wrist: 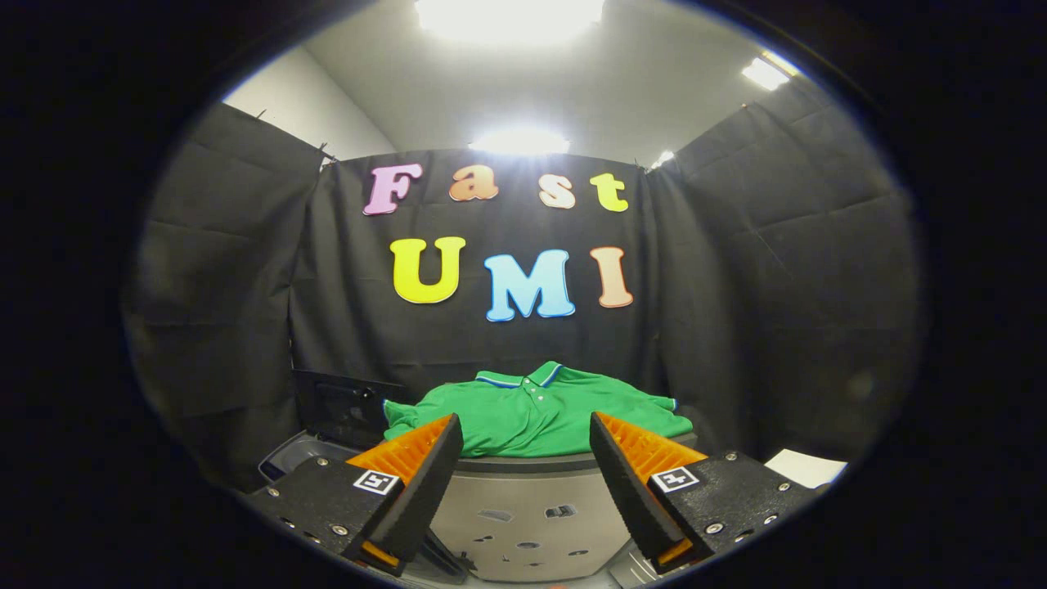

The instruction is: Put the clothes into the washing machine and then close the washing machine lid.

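Note:
A green polo shirt (536, 413) with a blue-and-white trimmed collar lies spread flat on top of a grey, round-fronted appliance (532, 507), just beyond my fingers. My gripper (526, 433) is open, with a wide gap between the two fingers and nothing held in it. The fingers point at the shirt's near edge from slightly below and stand apart from it. To the left of the shirt, a dark lid (343, 405) stands raised over a grey opening (298, 458), which looks like the washing machine.
Black cloth walls close in the booth at the back and on both sides. A white sheet or board (806, 468) lies low on the right, past the right finger. Bright ceiling lights hang overhead.

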`<state>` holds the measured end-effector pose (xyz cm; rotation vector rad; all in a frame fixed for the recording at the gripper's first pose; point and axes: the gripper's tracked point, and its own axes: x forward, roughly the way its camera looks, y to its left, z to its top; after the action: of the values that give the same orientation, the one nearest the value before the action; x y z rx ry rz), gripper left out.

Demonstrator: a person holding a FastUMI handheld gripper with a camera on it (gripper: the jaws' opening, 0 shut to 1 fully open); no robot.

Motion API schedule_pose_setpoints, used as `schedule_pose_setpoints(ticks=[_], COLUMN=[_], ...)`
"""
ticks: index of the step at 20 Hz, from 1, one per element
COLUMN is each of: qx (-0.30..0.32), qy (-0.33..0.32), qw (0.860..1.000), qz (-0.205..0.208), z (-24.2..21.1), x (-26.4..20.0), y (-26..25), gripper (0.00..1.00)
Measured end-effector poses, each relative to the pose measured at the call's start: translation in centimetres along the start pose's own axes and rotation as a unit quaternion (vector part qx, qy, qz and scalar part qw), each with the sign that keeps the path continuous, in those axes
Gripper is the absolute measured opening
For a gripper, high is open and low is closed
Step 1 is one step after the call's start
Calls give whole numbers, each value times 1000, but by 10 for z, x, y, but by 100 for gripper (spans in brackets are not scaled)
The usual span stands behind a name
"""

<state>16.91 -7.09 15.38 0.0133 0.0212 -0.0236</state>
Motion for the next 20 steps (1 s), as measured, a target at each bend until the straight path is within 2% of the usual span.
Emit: schedule_pose_setpoints(ticks=[5, 7, 11, 14, 20], qx=[12, 10, 28, 14, 2], qy=[13, 40, 98, 148, 204], qw=[1000, 999, 994, 988, 978], qz=[5, 4, 39, 49, 51], z=[23, 15, -1, -23, -41], x=[60, 87, 133, 169, 228], y=[-14, -25, -24, -28, -20], gripper=[96, 96, 96, 96, 95])
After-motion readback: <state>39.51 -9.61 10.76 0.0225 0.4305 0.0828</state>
